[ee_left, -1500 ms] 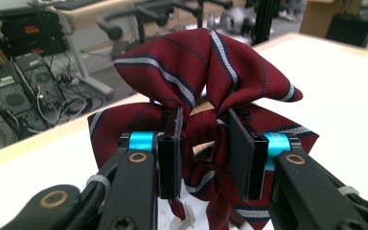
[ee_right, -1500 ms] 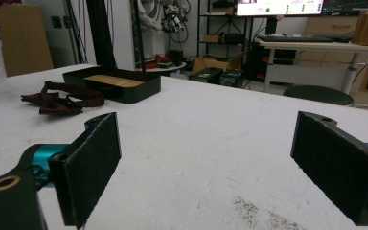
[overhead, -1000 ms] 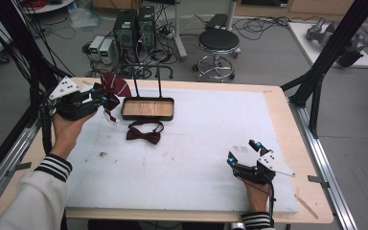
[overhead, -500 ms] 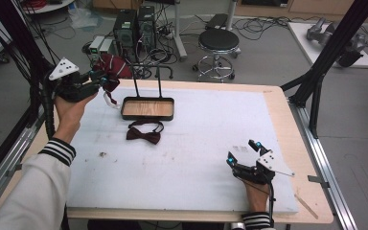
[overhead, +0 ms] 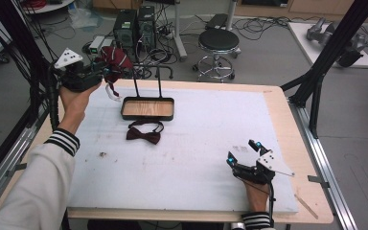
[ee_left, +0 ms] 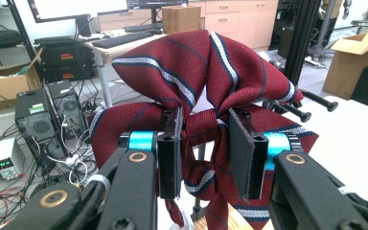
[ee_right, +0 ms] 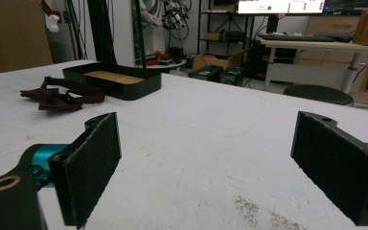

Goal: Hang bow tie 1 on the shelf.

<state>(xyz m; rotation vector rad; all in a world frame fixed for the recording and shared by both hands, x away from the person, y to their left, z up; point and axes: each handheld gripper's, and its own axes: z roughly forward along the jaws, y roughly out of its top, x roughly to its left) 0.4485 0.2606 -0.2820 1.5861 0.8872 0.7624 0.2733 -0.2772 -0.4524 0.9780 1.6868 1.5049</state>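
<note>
My left gripper (overhead: 103, 73) is held up off the table's far left corner, shut on a striped maroon bow tie (overhead: 116, 59). In the left gripper view the gripper (ee_left: 205, 154) pinches the striped bow tie (ee_left: 206, 72) at its knot, the loops fanning above the jaws. A plain dark red bow tie (overhead: 143, 133) lies flat on the white mat, in front of a black stand (overhead: 148, 108) with a wooden base and two upright rods. My right gripper (overhead: 242, 152) rests open near the front right of the table, its pads (ee_right: 91, 158) wide apart with nothing between them.
The white mat (overhead: 206, 139) covers most of the table. A black stool (overhead: 219, 40) and computer towers (overhead: 134, 24) stand on the floor behind it. Black frame posts (overhead: 333, 48) rise at the right. The plain bow tie (ee_right: 60, 98) and stand (ee_right: 117, 81) lie far ahead of the right gripper.
My left hand has risen and drawn back toward the far left corner, carrying the striped bow tie up beside the stand's rods. The right gripper has stayed put.
</note>
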